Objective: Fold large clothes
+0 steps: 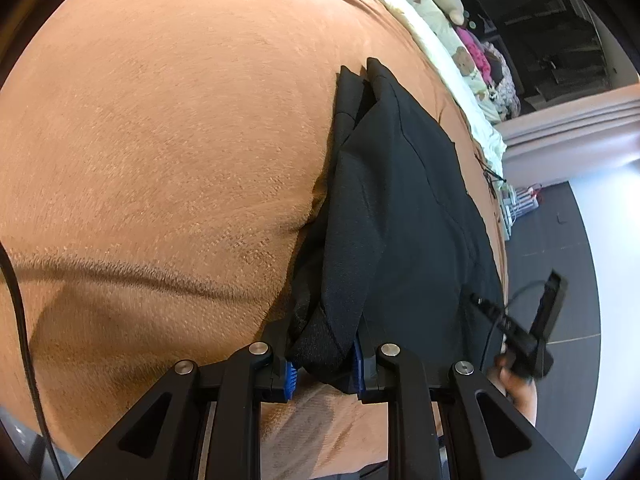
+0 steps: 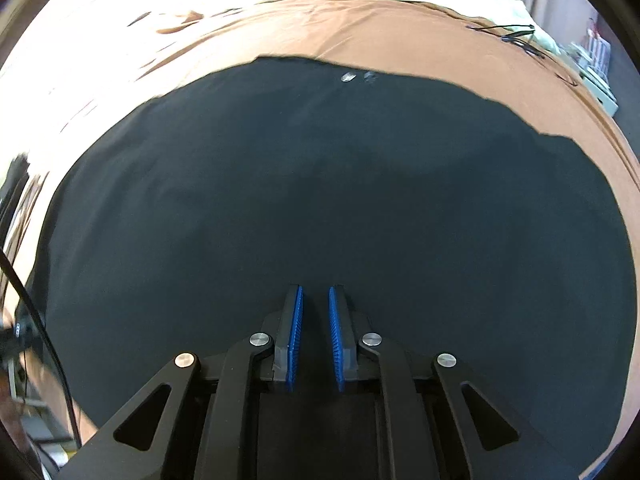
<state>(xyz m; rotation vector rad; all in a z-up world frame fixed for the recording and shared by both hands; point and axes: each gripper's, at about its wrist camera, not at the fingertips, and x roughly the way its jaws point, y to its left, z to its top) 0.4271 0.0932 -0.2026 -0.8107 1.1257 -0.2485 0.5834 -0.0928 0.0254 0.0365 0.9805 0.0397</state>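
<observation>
A large black garment (image 1: 404,208) lies on a brown blanket (image 1: 168,128) covering a bed. In the left wrist view my left gripper (image 1: 322,364) is shut on a bunched edge of the garment, whose folded layers stretch away from the jaws. In the right wrist view the garment (image 2: 320,184) spreads flat and fills most of the frame. My right gripper (image 2: 315,300) hovers over it with its blue pads slightly apart and nothing between them. The right gripper also shows at the right edge of the left wrist view (image 1: 532,340).
Pale bedding with stuffed toys (image 1: 452,32) lies beyond the blanket's far edge. A black cable (image 2: 516,34) rests on the blanket at the far right. Dark floor (image 1: 560,240) lies off the bed's right side. A black cord (image 1: 20,320) hangs at the left.
</observation>
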